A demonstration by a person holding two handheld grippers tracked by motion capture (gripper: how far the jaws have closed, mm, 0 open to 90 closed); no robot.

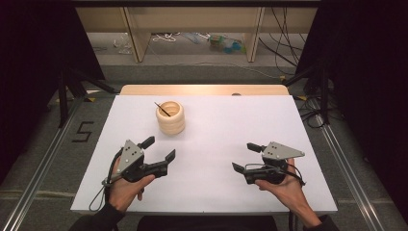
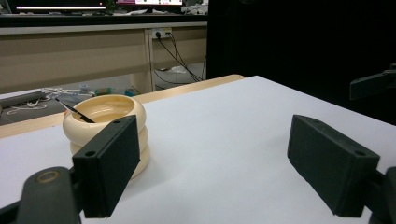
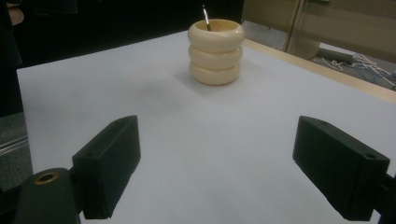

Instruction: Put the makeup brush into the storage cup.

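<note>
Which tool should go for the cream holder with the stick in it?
Left, probably. The left tool is open and sits nearer the holder, jaws aimed toward it; the right tool, also open, is farther across the table.

Both hands sit near: left gripper [image 1: 160, 148] and right gripper [image 1: 244, 156] held level, jaws spread wide

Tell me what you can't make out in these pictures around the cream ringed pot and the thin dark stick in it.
- Thin dark stick: its lower part is hidden by the wall of the cream ringed pot in every view.
- Pot floor: hidden by the rim in both gripper views, too small in the high view.
- What the stick is: too small to tell.
</note>
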